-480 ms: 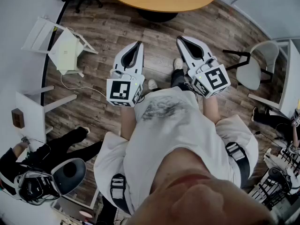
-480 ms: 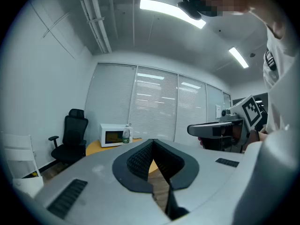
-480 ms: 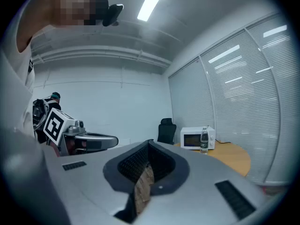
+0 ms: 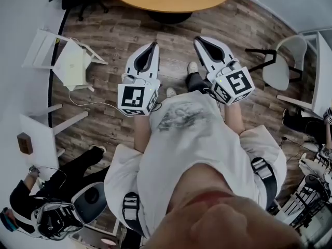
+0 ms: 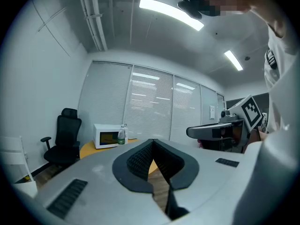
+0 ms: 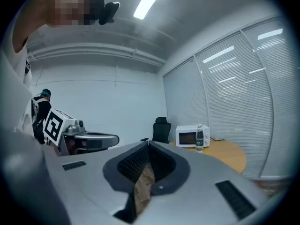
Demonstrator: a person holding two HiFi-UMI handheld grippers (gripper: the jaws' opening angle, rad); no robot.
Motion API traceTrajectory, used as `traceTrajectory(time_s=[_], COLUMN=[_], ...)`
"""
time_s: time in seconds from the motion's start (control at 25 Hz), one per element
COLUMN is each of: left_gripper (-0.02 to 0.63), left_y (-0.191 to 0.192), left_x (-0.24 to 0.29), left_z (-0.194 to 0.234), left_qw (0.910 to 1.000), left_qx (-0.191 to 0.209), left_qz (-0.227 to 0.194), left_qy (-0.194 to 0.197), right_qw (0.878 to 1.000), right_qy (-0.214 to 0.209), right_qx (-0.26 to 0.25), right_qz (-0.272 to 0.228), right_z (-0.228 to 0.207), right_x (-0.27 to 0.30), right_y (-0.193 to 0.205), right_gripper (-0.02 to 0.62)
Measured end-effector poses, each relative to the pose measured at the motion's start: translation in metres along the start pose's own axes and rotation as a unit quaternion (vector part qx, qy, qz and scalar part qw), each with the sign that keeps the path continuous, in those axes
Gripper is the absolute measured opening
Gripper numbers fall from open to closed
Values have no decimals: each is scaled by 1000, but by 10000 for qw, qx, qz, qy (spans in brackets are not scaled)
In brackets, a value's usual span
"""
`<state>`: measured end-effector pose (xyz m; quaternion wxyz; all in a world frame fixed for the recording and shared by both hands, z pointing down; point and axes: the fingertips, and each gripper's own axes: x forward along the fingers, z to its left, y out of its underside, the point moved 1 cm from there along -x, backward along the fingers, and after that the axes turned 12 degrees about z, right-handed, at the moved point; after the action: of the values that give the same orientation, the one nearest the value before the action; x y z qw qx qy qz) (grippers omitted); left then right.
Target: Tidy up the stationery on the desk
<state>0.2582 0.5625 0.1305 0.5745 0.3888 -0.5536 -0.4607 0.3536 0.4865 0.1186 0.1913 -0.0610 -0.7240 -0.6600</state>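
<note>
Work on the stationery is not under way from where I stand. The person holds both tools at chest height, well short of the round wooden table (image 4: 171, 1), so nothing is within reach of either one.

The left gripper (image 4: 153, 45) points ahead and slightly inward. Its own view shows the two ribbed pads meeting at the tip, with only a sliver of wooden floor (image 4: 114, 40) showing through the slot lower down. Nothing sits between them. The right gripper (image 4: 197, 39) mirrors it: pads pressed together at the tip, floor visible behind the gap, no object caught. I judge this a carrying posture, with the jaws closed and the tools tucked near the body because there is nothing to handle here.

As for the stationery itself, I cannot pick any out. The gripper views show the table bearing a microwave (image 5: 108, 137) and a water bottle (image 5: 122, 136), and no pens or paper are visible on the part that shows. The head view cuts the tabletop off at its upper edge.

The next sensible move, I would guess, is to step up to the table and spread the jaws before reaching.
</note>
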Motion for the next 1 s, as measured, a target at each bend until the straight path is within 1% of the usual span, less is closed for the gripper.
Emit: traceTrajectory(time_s=[0.16, 0.36, 0.52, 0.72, 0.84, 1.0], left_gripper=[8, 8, 8, 8, 8, 8], left_y=[-4, -18, -35, -51, -51, -55], left_x=[31, 85, 130, 184, 210, 239], left_z=[7, 22, 37, 57, 65, 73], left_qw=[9998, 9996, 9992, 9985, 9981, 9978], left_qx=[-9, 21, 178, 225, 155, 71], left_qz=[113, 236, 357, 484, 565, 611], left_qy=[150, 178, 90, -93, -202, -252], right_qw=[9999, 9999, 9996, 9996, 9996, 9993], right_qy=[53, 15, -134, -182, -195, -293], right_qx=[109, 124, 243, 210, 179, 180], right_qz=[95, 95, -34, -72, 19, 146], right_z=[-22, -69, -114, -168, -192, -218], right_x=[12, 40, 65, 91, 104, 123], right_y=[1, -9, -24, -42, -44, -43], right_gripper=[64, 64, 64, 64, 64, 63])
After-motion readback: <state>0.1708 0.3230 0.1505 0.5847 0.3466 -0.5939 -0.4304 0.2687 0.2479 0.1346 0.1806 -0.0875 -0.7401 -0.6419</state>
